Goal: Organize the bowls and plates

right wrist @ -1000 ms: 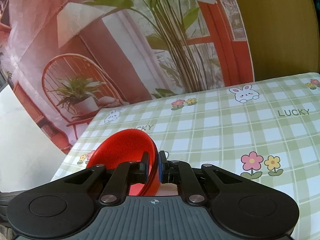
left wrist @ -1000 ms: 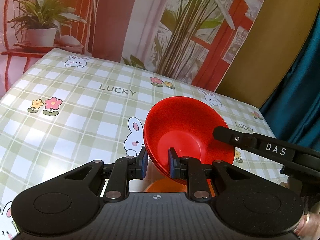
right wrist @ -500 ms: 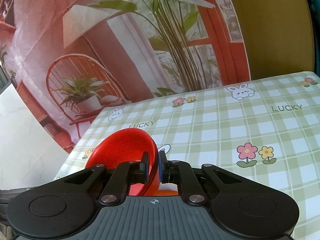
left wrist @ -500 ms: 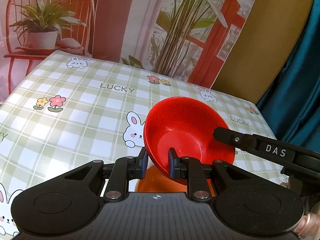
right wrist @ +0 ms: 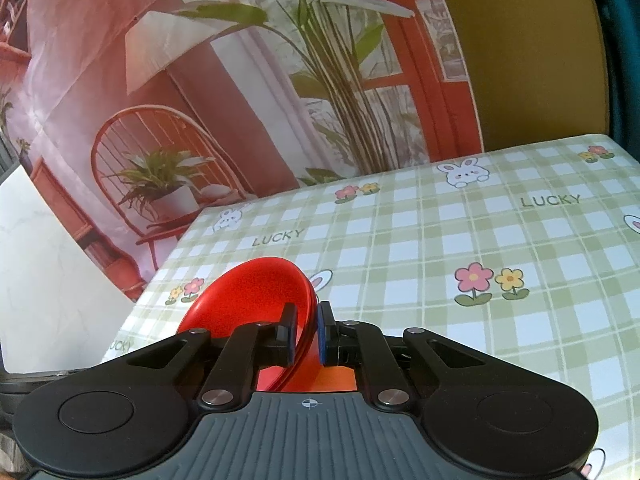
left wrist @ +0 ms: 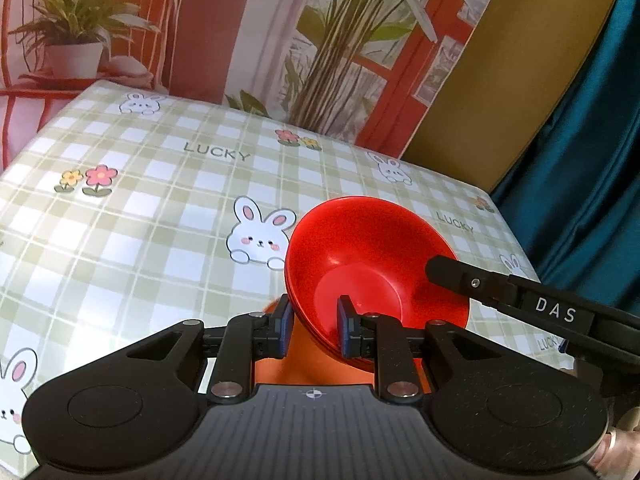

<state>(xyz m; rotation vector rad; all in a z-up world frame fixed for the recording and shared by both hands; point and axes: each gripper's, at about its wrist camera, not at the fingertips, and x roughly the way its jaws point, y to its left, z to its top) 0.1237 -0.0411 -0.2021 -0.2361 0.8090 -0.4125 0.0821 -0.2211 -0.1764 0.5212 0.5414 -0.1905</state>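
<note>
A red bowl [left wrist: 372, 256] is held tilted above the checked tablecloth [left wrist: 140, 216]. My left gripper [left wrist: 312, 322] is shut on its near rim, one pad outside and one inside. My right gripper [right wrist: 307, 334] is shut on the opposite rim of the same red bowl [right wrist: 256, 292]; its black finger shows in the left wrist view [left wrist: 480, 284] at the bowl's right edge. An orange dish [left wrist: 304, 372] lies partly hidden under the bowl and shows in the right wrist view [right wrist: 332, 380] too.
The tablecloth [right wrist: 460, 248] with rabbits, flowers and "LUCKY" print stretches ahead. A printed backdrop [left wrist: 280, 40] stands behind the table. A teal curtain [left wrist: 580, 160] hangs at the right. A white panel [right wrist: 44, 280] stands beside the table's left edge.
Both grippers have shifted with the red bowl held between them; the table pattern slid across both views. Both grips are unchanged.
</note>
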